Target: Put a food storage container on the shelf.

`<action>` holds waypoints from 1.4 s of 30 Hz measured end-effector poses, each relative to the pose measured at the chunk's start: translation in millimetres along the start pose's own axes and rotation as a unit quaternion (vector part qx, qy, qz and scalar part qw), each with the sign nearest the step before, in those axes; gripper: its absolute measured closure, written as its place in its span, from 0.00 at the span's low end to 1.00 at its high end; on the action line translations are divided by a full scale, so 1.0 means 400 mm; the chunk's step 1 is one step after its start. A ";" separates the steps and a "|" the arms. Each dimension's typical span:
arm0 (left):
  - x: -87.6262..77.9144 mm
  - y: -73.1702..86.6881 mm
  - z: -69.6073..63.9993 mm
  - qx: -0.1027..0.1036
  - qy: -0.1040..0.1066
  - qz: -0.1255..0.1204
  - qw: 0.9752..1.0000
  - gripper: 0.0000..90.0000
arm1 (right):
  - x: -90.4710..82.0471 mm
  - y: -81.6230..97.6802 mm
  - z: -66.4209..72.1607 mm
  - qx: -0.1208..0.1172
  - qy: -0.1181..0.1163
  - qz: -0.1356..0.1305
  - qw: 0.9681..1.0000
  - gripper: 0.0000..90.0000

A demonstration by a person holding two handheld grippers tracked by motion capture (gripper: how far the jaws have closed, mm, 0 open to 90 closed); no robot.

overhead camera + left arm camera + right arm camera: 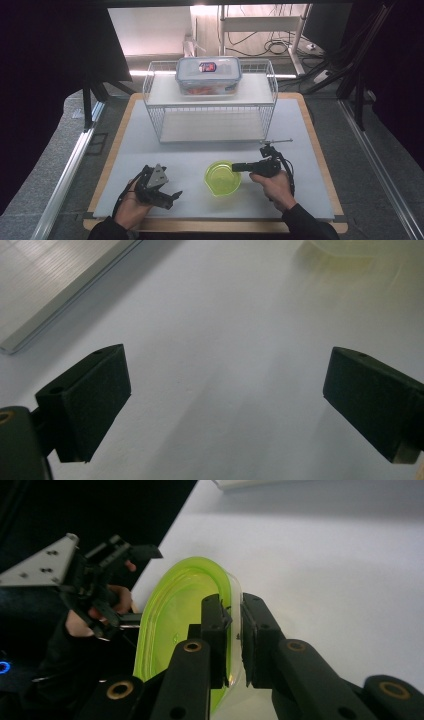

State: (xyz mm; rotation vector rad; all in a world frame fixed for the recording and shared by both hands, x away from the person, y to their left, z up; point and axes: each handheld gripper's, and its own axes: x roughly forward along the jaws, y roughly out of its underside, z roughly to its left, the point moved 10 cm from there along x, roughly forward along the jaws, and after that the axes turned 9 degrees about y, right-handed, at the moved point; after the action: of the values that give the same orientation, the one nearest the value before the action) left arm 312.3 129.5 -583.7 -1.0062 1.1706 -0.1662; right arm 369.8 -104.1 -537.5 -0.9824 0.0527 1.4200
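Tabletop [300, 150]: pale grey sheet on a wood-edged board, seen from above in the high view.
Green bowl [223, 178]: translucent lime-green plastic bowl with a clear rim, stood on the near middle of the tabletop, between the two hands.
Right hand-held gripper [237, 167]: held in the person's right hand [276, 187], pointed leftward at the bowl; in the right gripper view its jaws stood nearly together with the bowl's rim [234, 605] pinched between them, one jaw inside the bowl, one outside.
Left hand-held gripper [170, 197]: held in the person's left hand [131, 209] near the front-left of the tabletop, apart from the bowl; in the left gripper view its jaws stood wide, nothing between them.
Wire rack [210, 107]: white wire-mesh shelf unit at the far middle of the tabletop.
Food box [208, 75]: clear plastic lidded container with blue-edged lid and a label, set on the rack's top shelf; contents reddish, not identifiable.
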 end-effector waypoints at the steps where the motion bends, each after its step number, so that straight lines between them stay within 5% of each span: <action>1: 0.000 0.000 0.000 -0.001 0.001 -0.001 1.000 0.05 | -0.004 -0.004 0.003 0.001 -0.004 -0.003 1.000 0.91; 17: -0.003 -0.004 0.001 -0.006 0.003 -0.008 1.000 0.05 | -0.070 -0.098 0.052 0.000 -0.028 -0.046 0.999 0.91; 42: -0.004 -0.005 0.000 -0.010 0.007 -0.012 1.000 0.04 | -0.139 -0.260 0.131 -0.030 -0.017 -0.083 0.996 0.91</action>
State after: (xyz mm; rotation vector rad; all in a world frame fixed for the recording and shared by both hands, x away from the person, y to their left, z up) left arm 312.5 129.2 -581.2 -1.0382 1.1758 -0.1810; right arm 417.5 -101.1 -417.5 -0.9879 -0.0958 1.2916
